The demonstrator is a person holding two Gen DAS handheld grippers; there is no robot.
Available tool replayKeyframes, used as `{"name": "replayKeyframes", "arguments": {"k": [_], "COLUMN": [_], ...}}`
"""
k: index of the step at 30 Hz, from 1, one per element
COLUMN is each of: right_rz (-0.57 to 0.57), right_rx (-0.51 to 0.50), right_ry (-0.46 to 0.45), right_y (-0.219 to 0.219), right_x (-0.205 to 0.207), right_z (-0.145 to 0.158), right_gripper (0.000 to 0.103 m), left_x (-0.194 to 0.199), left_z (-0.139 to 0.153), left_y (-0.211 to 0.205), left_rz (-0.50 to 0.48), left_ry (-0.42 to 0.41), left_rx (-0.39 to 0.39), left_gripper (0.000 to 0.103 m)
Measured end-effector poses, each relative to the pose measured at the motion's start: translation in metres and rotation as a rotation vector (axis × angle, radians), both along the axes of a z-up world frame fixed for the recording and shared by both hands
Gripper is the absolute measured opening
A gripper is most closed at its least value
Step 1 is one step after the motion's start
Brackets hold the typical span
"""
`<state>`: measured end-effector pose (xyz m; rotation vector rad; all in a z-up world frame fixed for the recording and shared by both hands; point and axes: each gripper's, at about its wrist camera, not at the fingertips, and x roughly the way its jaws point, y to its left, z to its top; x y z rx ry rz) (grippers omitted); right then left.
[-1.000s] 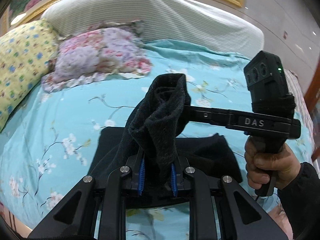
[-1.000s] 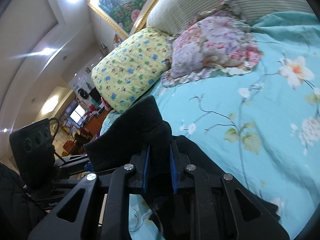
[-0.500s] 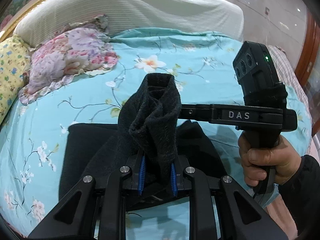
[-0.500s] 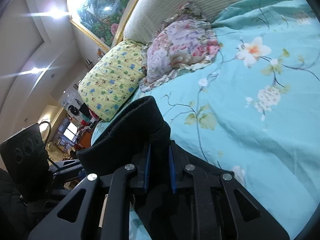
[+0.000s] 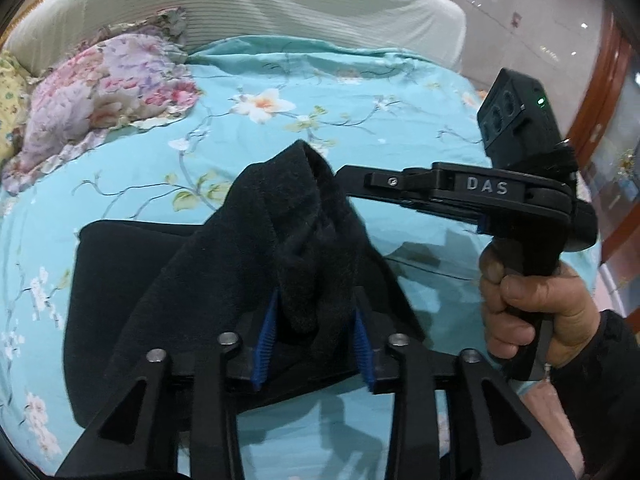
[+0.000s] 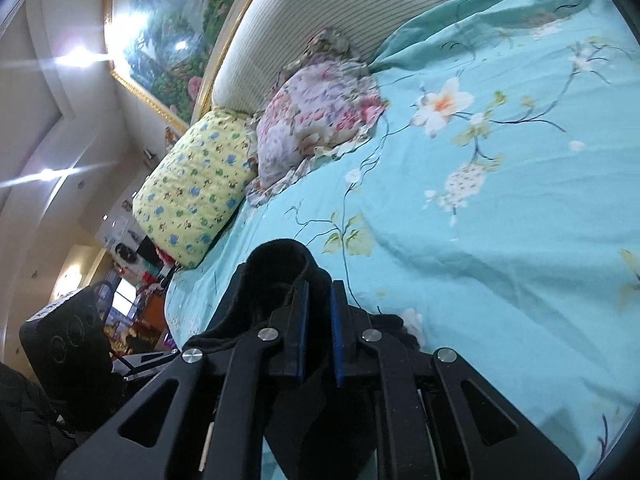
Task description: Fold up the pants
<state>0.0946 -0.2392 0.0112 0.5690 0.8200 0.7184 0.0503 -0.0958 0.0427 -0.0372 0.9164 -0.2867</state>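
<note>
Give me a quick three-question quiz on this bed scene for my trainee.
1. What colour are the pants? A black, B red, C white.
2. True or false: the pants lie fully flat on the bedspread.
3. What lies beside the floral pillow, at the head of the bed?

Key: 1 A. 2 False, one bunched part stands raised above the rest. 3 The yellow pillow.
</note>
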Motion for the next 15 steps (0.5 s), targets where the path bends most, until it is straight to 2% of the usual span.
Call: {"name": "replayKeyframes", "arguments": {"k": [3,5,7,8,9,15], "right_rz": [-0.036,-0.055,-0.08,-0.092,-0.104,-0.143], "right_rx": [-0.006,-0.007,-0.016,-0.018,-0.017,-0.038], "right_ry": [0.015,0.023,0.034,0.028,0.012,-0.002], "right_y": [-0.003,-0.004,-0.004,-0.004,-0.003,0.005], "right_x": [-0.006,-0.011,-0.016,-0.02,-0.025,-0.042], "right_z": [0.001,0.002,0.004,0.006,0.009,0.024], "right_gripper": [0.013,0.022,0.073,0.081,0.084,0.085], "left_x": [-0.004,-0.009,-0.013,-0.016,-0.018,-0.024], "left_z": [0.003,0.007,0.013,0.016,0.019,0.033], "left_y": [0.0,0.001,0.005,0.008,0.012,0.045], "left_rz": [-0.04,-0.069,-0.084,-0.083,-0.078,-0.02], "left_ry": [-0.004,-0.016,-0.025,-0.033,-0.043,-0.07], "left_rx": [-0.045,-0.083,-0.109,-0.118,-0.126,-0.159], "left_gripper": [0.043,0.046,0.054,0.057,0.057,0.061]}}
